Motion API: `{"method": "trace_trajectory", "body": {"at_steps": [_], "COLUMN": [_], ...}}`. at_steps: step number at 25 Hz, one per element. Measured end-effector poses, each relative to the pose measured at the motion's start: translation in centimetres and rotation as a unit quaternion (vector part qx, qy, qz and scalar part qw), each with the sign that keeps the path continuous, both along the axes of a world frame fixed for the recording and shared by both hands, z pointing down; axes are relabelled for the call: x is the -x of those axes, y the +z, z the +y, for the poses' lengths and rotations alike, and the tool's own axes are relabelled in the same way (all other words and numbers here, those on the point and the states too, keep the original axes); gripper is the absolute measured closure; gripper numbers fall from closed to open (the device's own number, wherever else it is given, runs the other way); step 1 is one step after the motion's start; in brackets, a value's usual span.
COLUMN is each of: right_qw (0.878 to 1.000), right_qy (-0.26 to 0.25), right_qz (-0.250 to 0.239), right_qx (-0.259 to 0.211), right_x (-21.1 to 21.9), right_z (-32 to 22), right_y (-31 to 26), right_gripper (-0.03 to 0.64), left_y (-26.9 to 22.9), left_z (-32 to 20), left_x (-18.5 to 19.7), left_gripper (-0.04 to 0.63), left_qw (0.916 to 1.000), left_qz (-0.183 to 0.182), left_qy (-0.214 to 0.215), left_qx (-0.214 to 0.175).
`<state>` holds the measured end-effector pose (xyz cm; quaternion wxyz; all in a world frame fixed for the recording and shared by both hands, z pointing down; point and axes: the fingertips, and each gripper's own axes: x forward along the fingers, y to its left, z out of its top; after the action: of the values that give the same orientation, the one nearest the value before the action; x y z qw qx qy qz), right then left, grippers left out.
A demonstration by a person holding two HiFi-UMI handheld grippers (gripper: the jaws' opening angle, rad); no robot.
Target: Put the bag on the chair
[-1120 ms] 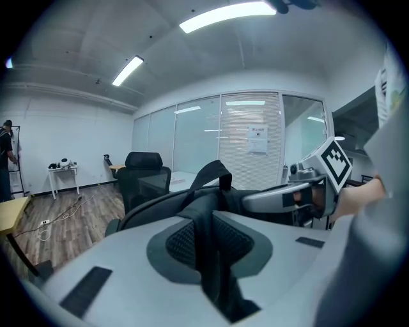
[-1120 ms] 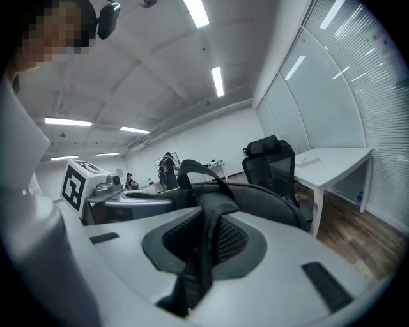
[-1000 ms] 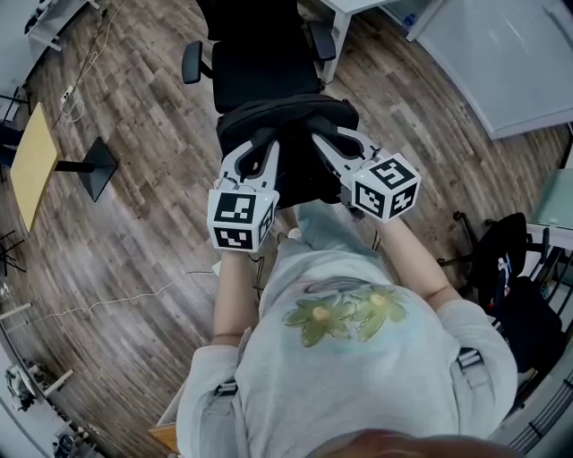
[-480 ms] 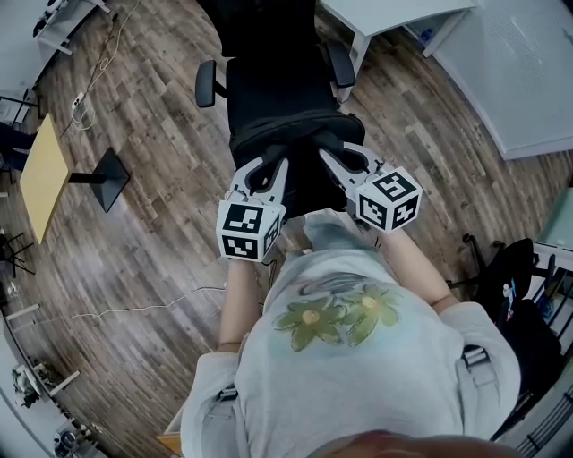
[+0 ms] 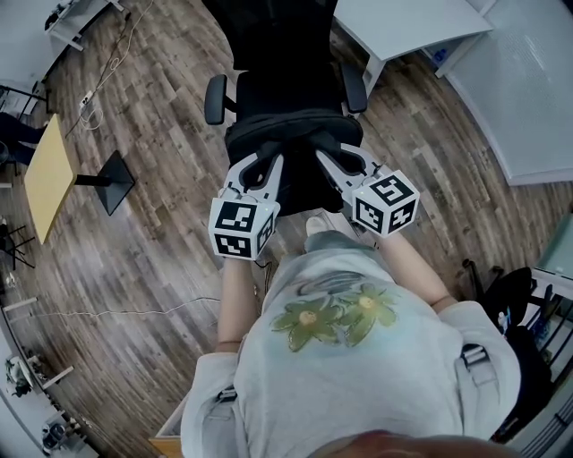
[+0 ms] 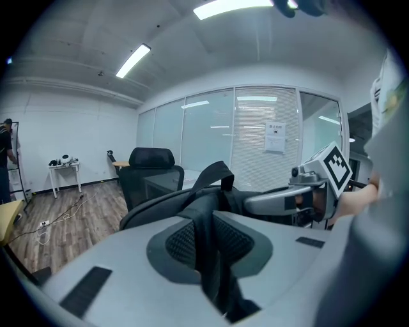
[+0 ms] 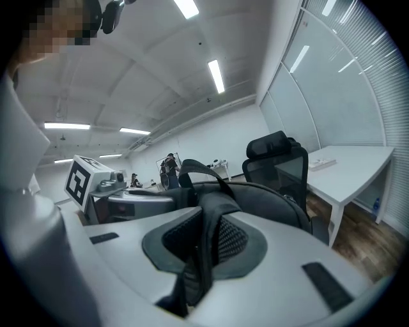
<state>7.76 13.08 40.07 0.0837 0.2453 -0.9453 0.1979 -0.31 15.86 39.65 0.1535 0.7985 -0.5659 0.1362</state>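
A black backpack [image 5: 294,152] hangs between my two grippers, just in front of a black office chair [image 5: 285,85]. My left gripper [image 5: 262,166] is shut on one of its shoulder straps [image 6: 208,252]. My right gripper [image 5: 333,163] is shut on the other strap [image 7: 203,255]. The bag's body [image 6: 185,198] and top loop show beyond the jaws in the left gripper view, with the chair's headrest [image 6: 151,158] behind. In the right gripper view the bag [image 7: 268,201] lies between the jaws and the chair back [image 7: 278,163].
A white desk [image 5: 407,27] stands right of the chair, its top [image 7: 348,163] close beside it. A yellow-topped stand [image 5: 45,170] with a black base sits at left. A cable [image 5: 107,309] runs over the wooden floor. Another black bag [image 5: 506,295] lies at lower right.
Both grippers, with the backpack held between them, have come closer to the chair. The person has stepped forward with them.
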Motion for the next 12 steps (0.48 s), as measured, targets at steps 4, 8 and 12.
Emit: {"method": "trace_trajectory", "body": {"at_steps": [4,8,12], "right_qw": [1.0,0.999,0.999], "right_qy": [-0.016,-0.026,-0.026], "right_qz": [-0.003,-0.007,-0.012], "right_qx": [-0.011,-0.019,-0.031], "right_x": [1.3,2.5,3.5], "right_z": [-2.3,-4.1,-5.7], "right_y": [-0.6,-1.3,-2.2], "right_gripper": [0.56,0.56,0.56], "left_y": [-0.7,-1.4,-2.1], "left_z": [-2.5,-4.5,-6.4], "left_x": [1.5,2.8,3.8], "left_gripper": [0.531,0.531,0.531], "left_qw": [0.9998,0.9995,0.9993], "left_qz": [-0.005,-0.012,-0.011], "left_qy": [-0.014,-0.022,-0.021], "left_qx": [-0.012,-0.02,-0.028]}}
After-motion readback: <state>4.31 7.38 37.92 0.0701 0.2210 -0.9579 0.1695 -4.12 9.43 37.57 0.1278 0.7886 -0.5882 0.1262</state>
